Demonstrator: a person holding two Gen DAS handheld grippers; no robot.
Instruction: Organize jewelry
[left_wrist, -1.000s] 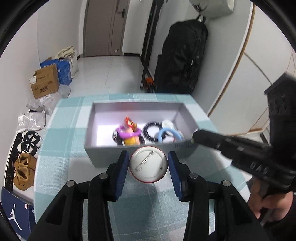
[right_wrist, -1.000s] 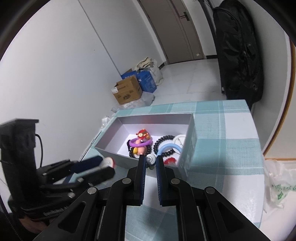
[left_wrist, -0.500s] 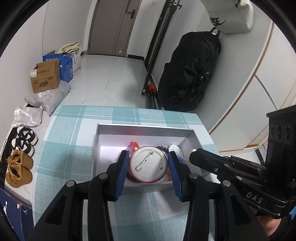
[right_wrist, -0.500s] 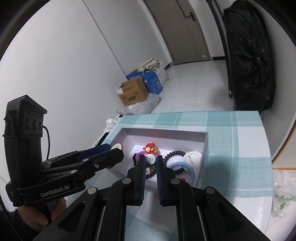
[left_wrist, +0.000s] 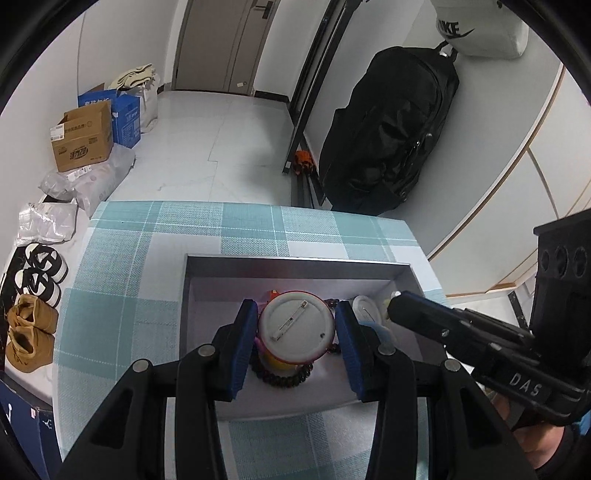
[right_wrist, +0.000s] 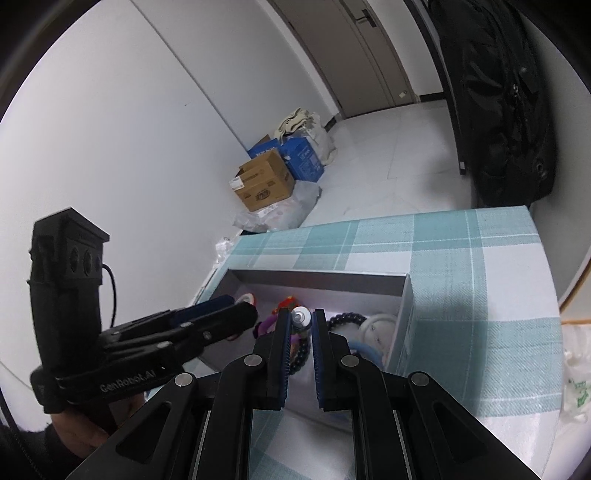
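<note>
My left gripper (left_wrist: 295, 325) is shut on a round pin badge (left_wrist: 297, 330), white back with a red rim, held over the open grey box (left_wrist: 295, 262). In the box lie a dark bead bracelet (left_wrist: 280, 378), a white round piece (left_wrist: 365, 310), a toy figure and coloured rings, partly hidden under the badge. My right gripper (right_wrist: 300, 325) holds a small silver ring-like piece (right_wrist: 300, 314) at its fingertips over the same box (right_wrist: 317, 282). The left gripper also shows in the right wrist view (right_wrist: 221, 314), its badge mostly hidden.
The box sits on a teal plaid tablecloth (left_wrist: 147, 258). A black bag (left_wrist: 388, 129) hangs by the wall beyond the table. Cardboard boxes (left_wrist: 83, 136), plastic bags and shoes (left_wrist: 29, 332) lie on the floor at left.
Both grippers have moved forward and over the box. The badge, earlier in front of the box's near wall, now hangs above its inside. The right gripper's jaws stand slightly wider apart.
</note>
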